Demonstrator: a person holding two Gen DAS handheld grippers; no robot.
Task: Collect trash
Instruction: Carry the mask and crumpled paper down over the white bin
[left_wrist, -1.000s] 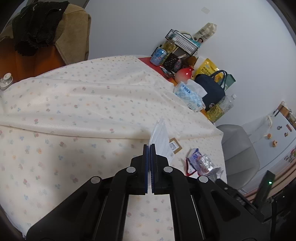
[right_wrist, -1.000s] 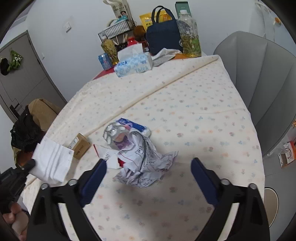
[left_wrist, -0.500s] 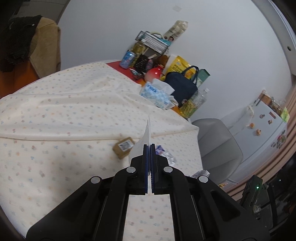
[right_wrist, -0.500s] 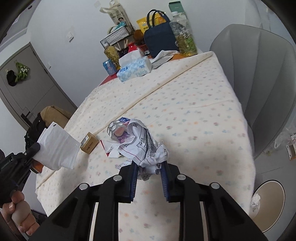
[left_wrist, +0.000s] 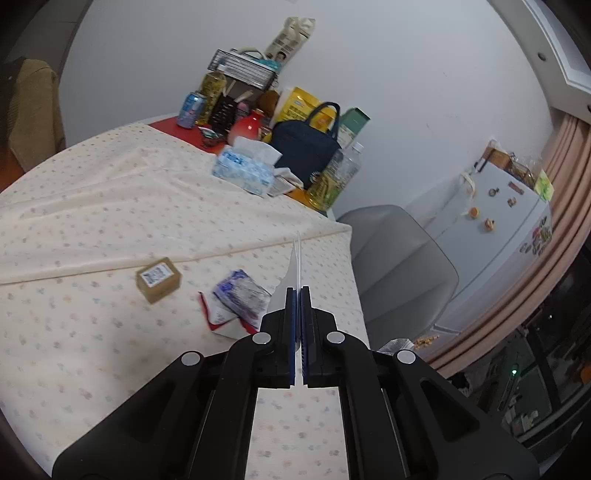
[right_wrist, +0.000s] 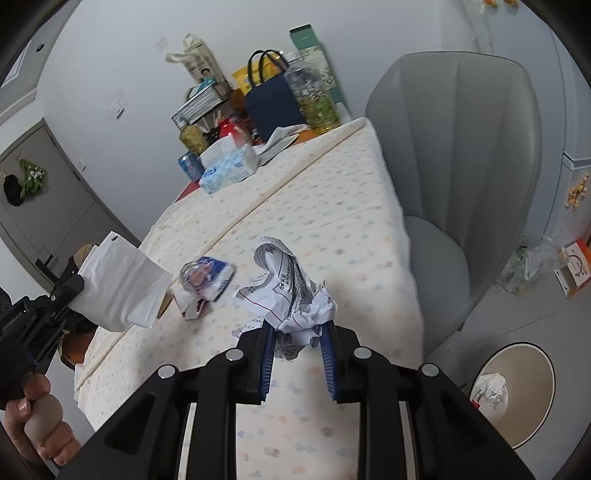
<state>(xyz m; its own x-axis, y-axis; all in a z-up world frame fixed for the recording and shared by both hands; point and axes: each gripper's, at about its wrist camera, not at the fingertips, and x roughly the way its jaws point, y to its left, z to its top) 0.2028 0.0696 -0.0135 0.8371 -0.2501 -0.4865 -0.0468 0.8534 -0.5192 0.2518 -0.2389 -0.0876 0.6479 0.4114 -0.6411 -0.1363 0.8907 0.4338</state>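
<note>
Since half a second ago, my right gripper (right_wrist: 297, 334) has lifted the crumpled white printed paper (right_wrist: 291, 291) off the tabletop (right_wrist: 332, 206); the wad now hangs clear of the floral cloth. Its blue pads are clamped on the lower end of the wad. The long axis of the paper runs away from the gripper, and its free end points up and forward, leaning slightly left.

My left gripper (left_wrist: 298, 295) is pressed shut on a folded white paper napkin (left_wrist: 295, 266). From the left wrist view the napkin is seen edge-on, a thin upright blade pointing straight out from the fingertips. From the right wrist view, the same napkin (right_wrist: 122, 280) shows its broad face and is held in the air beyond the left side of the tabletop.

Items resting on the tabletop: a crinkled blue and silver foil wrapper (left_wrist: 240, 297) lying on a torn white and red paper scrap (left_wrist: 221, 321), and a small brown cardboard box with a white label (left_wrist: 158, 279) just left of them.

On the floor at lower right of the right wrist view stands a round beige bin (right_wrist: 517, 391), with some white and clear waste inside. A grey shell-backed chair (right_wrist: 454, 155) stands beside the tabletop.
</note>
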